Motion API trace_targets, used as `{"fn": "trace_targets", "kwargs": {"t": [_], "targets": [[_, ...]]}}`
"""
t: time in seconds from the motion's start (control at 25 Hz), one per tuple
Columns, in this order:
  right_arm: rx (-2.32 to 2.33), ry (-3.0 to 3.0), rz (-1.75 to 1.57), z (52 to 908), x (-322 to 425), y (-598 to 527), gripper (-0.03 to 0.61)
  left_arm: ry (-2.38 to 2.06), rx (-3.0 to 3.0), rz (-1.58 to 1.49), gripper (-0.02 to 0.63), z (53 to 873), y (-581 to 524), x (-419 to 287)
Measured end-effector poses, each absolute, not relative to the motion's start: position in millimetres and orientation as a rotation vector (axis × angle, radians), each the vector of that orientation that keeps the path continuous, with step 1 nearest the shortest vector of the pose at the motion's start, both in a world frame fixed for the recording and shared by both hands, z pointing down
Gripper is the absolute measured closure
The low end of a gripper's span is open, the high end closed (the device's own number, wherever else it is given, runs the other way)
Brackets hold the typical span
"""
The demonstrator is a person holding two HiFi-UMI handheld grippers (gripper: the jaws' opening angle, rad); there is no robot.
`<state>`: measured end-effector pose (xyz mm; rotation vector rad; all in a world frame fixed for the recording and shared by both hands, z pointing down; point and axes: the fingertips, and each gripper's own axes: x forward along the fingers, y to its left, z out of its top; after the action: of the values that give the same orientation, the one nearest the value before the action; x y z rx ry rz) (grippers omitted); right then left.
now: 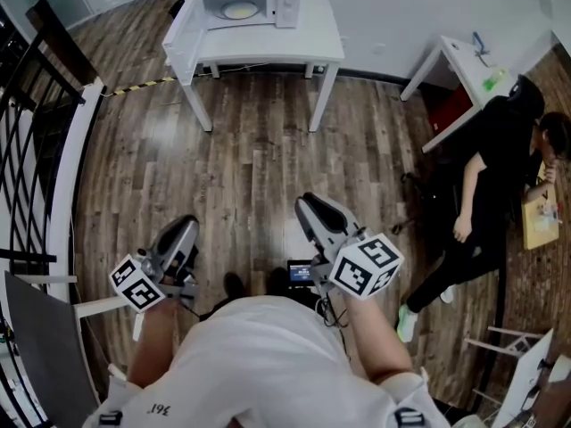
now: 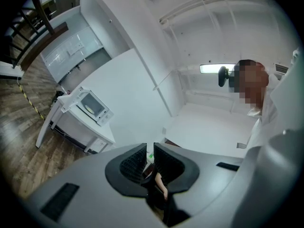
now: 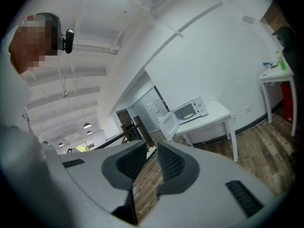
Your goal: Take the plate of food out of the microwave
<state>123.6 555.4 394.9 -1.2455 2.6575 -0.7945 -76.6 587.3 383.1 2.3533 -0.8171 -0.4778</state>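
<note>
- Left gripper (image 2: 149, 146): in its own view we see the ribbed pads a narrow slit apart, with only distant background in the gap. We log it as slightly parted and empty.
- Right gripper (image 3: 152, 145): the jaws are spread a little wider. Floor planks show through the gap and nothing is pinched.
- Both grippers are held low and close to our body in the head view, each with its marker cube toward us. They are well apart from the microwave.
- Microwave (image 1: 287, 5): white, standing on the far table, its door (image 1: 185, 27) swung fully open to the left.
- Plate of food (image 1: 238, 11): a pale disc with yellowish contents, lying flat inside the microwave cavity. Both gripper views show it there as well, small and far off.
- White table (image 1: 294, 50): four-legged, against the far wall, bearing the microwave.
- Wood floor (image 1: 250, 159): dark planks lying between us and the table.
- Black railing (image 1: 27, 141): along the left edge of the head view.
- Second white table (image 1: 459, 61): at the right wall, with small green and blue items on top that are too small for us to identify.
- Person in black clothing (image 1: 491, 176): at the right, beside the second table.
</note>
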Motion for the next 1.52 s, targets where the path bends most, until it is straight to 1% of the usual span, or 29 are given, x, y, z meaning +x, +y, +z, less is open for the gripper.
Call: {"fn": "trace_targets", "kwargs": {"t": [0.4, 0.76, 0.96, 1.2, 1.52], "targets": [[-1.216, 2.715, -0.789, 402.4, 157.6, 536.1, 0.529, -0.861, 2.342, -0.477, 0.580, 385.8, 578.5, -39.2], [-1.188, 2.712, -0.856, 412.5, 157.5, 518.3, 0.529, -0.849, 2.325, -0.449, 0.578, 392.3, 562.9, -33.2], [-1.223, 2.696, -0.868, 422.4, 152.2, 496.0, 0.529, -0.822, 2.324, -0.441, 0.578, 402.9, 536.4, -40.0], [-1.266, 2.656, -0.904, 423.7, 134.2, 449.9, 0.531, -0.761, 2.312, -0.432, 0.580, 406.7, 477.0, -55.1], [-1.350, 2.595, -0.893, 415.7, 96.4, 380.2, 0.531, -0.626, 2.339, -0.394, 0.580, 398.2, 398.2, -84.8]]}}
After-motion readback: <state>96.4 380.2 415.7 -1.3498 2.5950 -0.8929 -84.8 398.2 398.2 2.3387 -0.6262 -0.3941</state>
